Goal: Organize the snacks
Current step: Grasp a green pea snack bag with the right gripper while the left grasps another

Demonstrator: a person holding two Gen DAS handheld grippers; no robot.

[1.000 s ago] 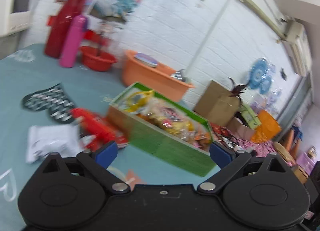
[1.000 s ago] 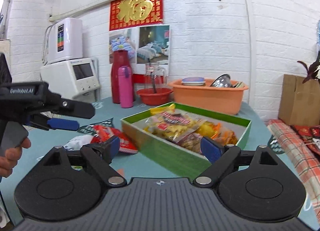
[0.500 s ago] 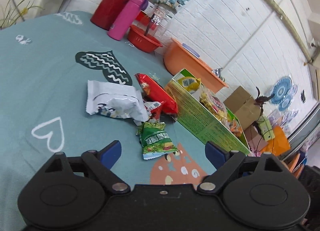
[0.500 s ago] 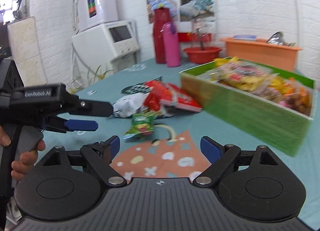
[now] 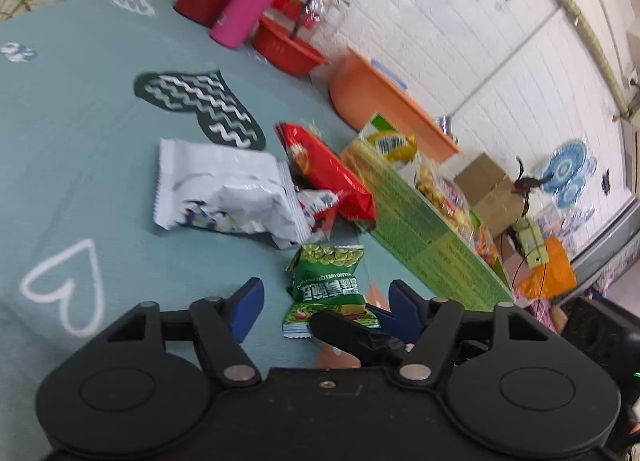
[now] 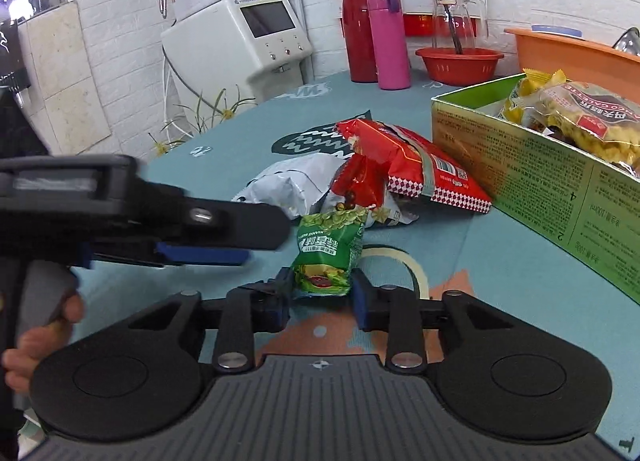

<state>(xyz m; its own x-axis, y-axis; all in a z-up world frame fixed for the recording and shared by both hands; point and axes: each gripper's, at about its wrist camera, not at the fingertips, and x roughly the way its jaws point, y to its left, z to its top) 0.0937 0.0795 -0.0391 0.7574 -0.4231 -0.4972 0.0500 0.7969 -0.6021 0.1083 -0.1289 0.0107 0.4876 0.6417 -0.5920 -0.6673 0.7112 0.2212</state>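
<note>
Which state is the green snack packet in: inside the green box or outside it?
Outside. The green snack packet lies on the tablecloth, apart from the green box, between the right claw's fingers.

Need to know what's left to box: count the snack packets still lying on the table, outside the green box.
4. Green packet between the right claw's fingers; white bag behind it; small red packet on the white bag; long red bag beside the green box. More may hide underneath.

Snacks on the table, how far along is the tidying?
Done: several packets already lie in the green box. In hand: the right gripper brackets the green packet, not clearly clamped. Left: the red bag and white bag. The left gripper is open.
</note>
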